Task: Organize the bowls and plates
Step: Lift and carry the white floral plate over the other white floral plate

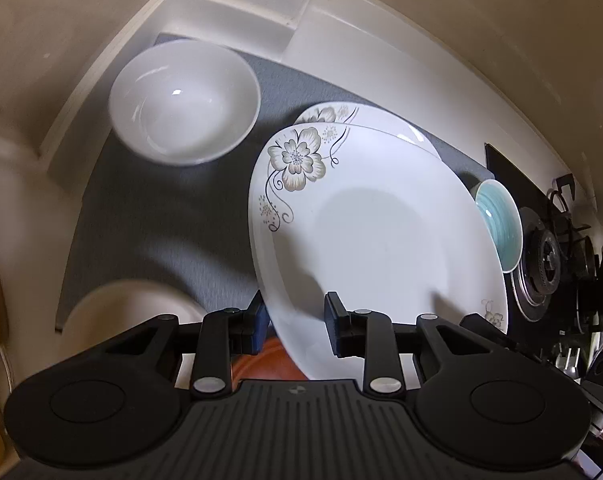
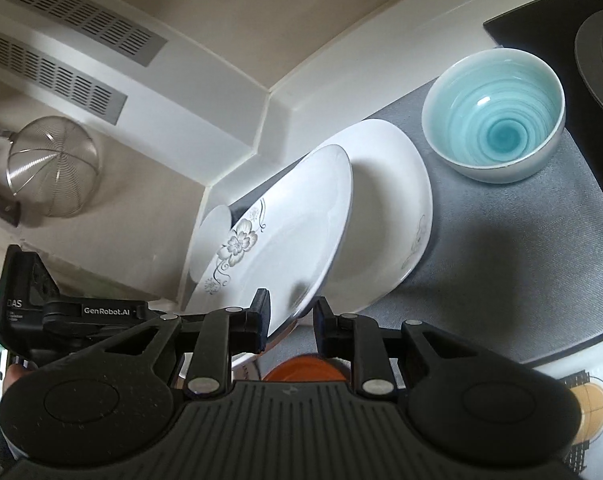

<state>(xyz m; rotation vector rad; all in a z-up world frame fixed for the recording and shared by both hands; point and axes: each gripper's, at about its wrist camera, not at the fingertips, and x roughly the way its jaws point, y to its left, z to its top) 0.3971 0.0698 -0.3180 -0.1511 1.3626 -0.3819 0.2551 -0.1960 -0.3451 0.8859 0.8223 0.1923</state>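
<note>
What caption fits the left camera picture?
Left gripper jaws straddle a flowered plate above another plate, white bowl nearby.
</note>
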